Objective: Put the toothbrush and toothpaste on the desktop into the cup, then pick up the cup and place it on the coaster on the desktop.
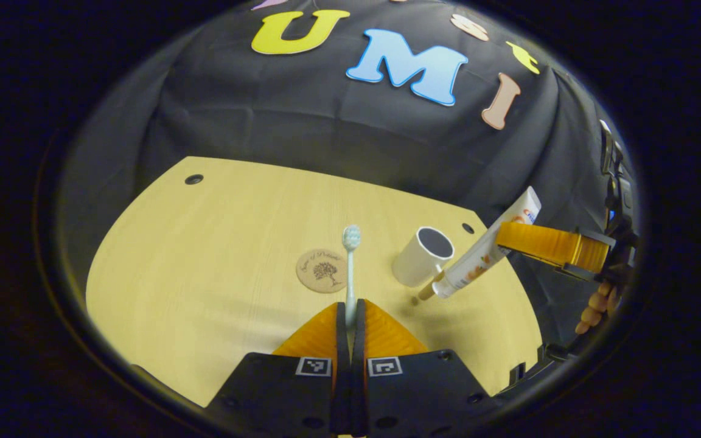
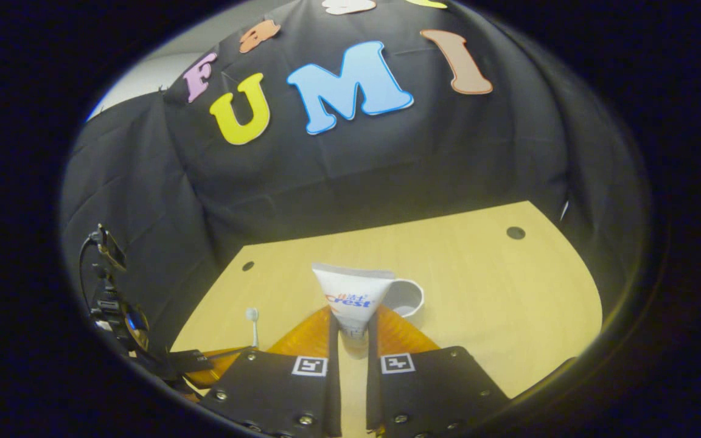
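A pale toothbrush (image 1: 350, 267) stands nearly upright in my left gripper (image 1: 350, 309), which is shut on its handle above the wooden desktop (image 1: 204, 243). Just behind it lies the round coaster (image 1: 321, 271). To the right stands the white cup (image 1: 422, 255), upright with nothing visible inside. My right gripper (image 1: 504, 241) is shut on the toothpaste tube (image 1: 478, 261), held tilted, cap down, just right of the cup. In the right gripper view the toothpaste (image 2: 353, 295) sits between that gripper's (image 2: 350, 325) fingers with the cup (image 2: 406, 298) behind it; the toothbrush (image 2: 253, 322) and left gripper (image 2: 216, 359) are at lower left.
The desktop (image 2: 496, 286) has small dark holes near its back corners (image 1: 193, 179) (image 2: 515, 232). Black cloth closes the booth behind and at the sides. A hand (image 1: 597, 307) holds the right gripper by the table's right edge. Cables and a device (image 2: 107, 292) hang on the left gripper's side.
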